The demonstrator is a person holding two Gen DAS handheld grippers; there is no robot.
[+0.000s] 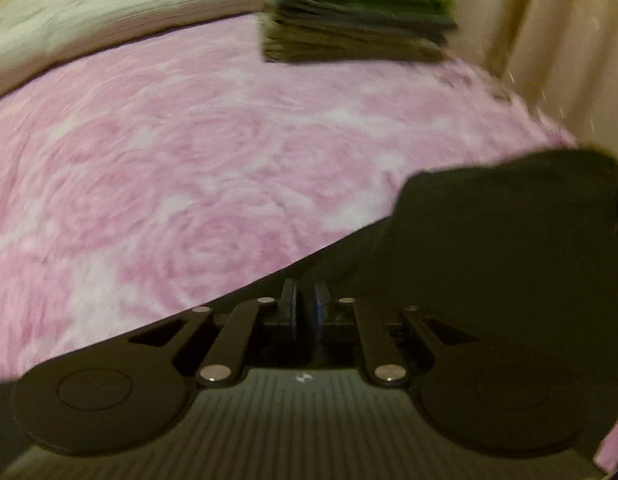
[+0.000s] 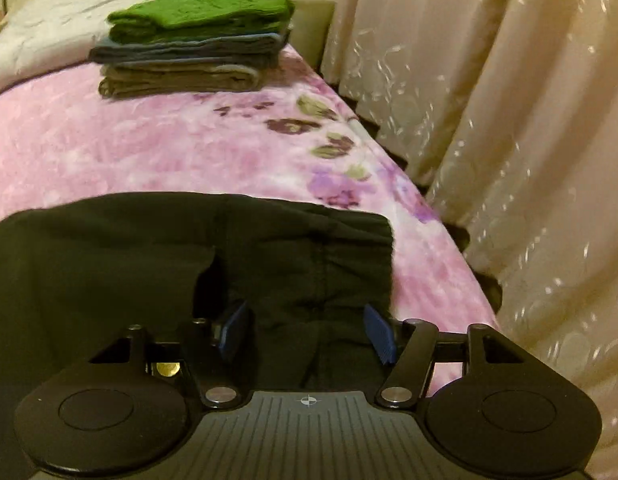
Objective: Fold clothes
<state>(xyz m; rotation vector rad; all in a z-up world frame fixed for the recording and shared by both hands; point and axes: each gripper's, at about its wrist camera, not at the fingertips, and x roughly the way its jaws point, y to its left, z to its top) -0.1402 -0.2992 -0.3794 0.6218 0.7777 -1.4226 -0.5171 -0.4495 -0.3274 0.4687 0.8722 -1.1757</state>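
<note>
A stack of folded green, blue and olive clothes [image 2: 193,46] sat on the pink floral bed blanket [image 2: 149,148], far from both cameras. Behind the stack lay a pale grey crumpled quilt [image 2: 69,20]. A black fabric garment [image 2: 149,264] lay on the blanket at the near end, in front of the stack and well apart from it. To the right of the bed hung cream embroidered curtains [image 2: 509,120].

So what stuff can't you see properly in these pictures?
- Left wrist view: motion blur smears the pink blanket and folded stack.
- Left claw: dark garment covers the fingertips.
- Right wrist view: garment runs off the left edge; its type is unclear.
- Stack: item count unclear.
</note>
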